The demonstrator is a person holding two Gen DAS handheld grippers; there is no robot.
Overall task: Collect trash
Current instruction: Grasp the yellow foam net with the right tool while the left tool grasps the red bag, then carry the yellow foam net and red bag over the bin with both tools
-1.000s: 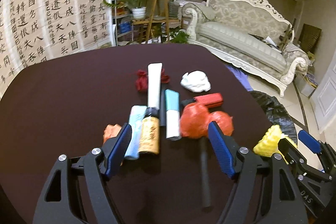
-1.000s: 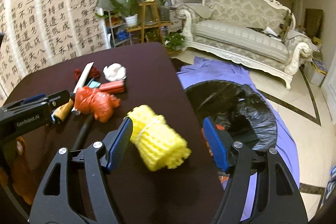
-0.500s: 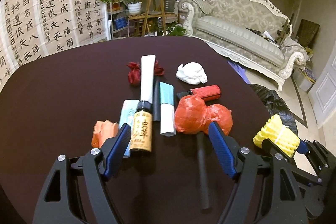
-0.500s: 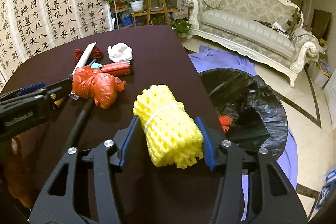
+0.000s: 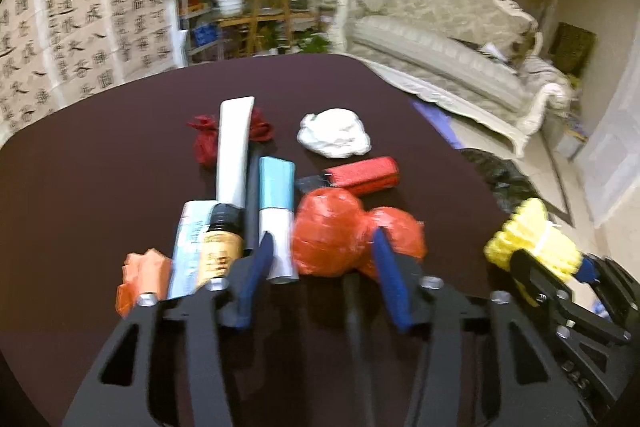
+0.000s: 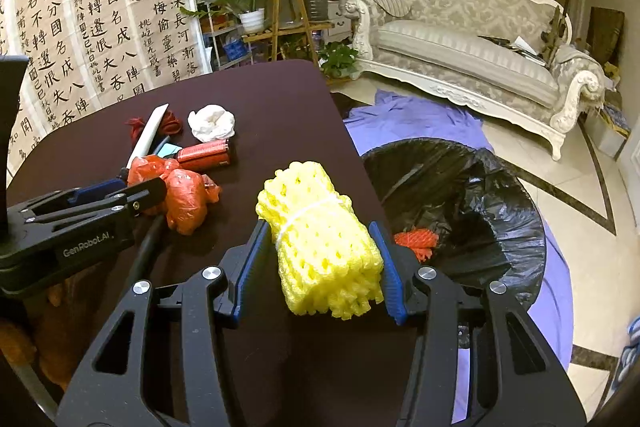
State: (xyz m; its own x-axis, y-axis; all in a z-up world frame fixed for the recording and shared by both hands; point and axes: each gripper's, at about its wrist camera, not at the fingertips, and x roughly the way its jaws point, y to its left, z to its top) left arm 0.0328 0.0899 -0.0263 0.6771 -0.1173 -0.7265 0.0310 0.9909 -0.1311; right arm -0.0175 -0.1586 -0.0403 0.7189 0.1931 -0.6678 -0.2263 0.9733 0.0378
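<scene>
My right gripper [image 6: 318, 259] is shut on a yellow foam net bundle [image 6: 320, 239], held above the table's right edge beside the black-lined trash bin [image 6: 460, 195]. The bundle also shows in the left wrist view [image 5: 532, 247]. My left gripper [image 5: 320, 263] is partly closed, its jaws on either side of the near end of a crumpled red plastic bag [image 5: 340, 231] on the dark table [image 5: 100, 187]; I cannot tell if they touch it. The bag also shows in the right wrist view [image 6: 180, 187].
On the table lie a white tube [image 5: 236, 147], a small brown bottle [image 5: 222, 239], a blue-white tube [image 5: 276, 203], a white wad [image 5: 334, 133], a red roll [image 5: 364, 175], an orange scrap [image 5: 140, 275] and a black rod [image 5: 352, 307]. Orange netting [image 6: 414, 241] lies in the bin.
My right gripper has closed on the yellow foam bundle and lifted it. My left gripper has shifted right toward the red bag and its jaws have narrowed.
</scene>
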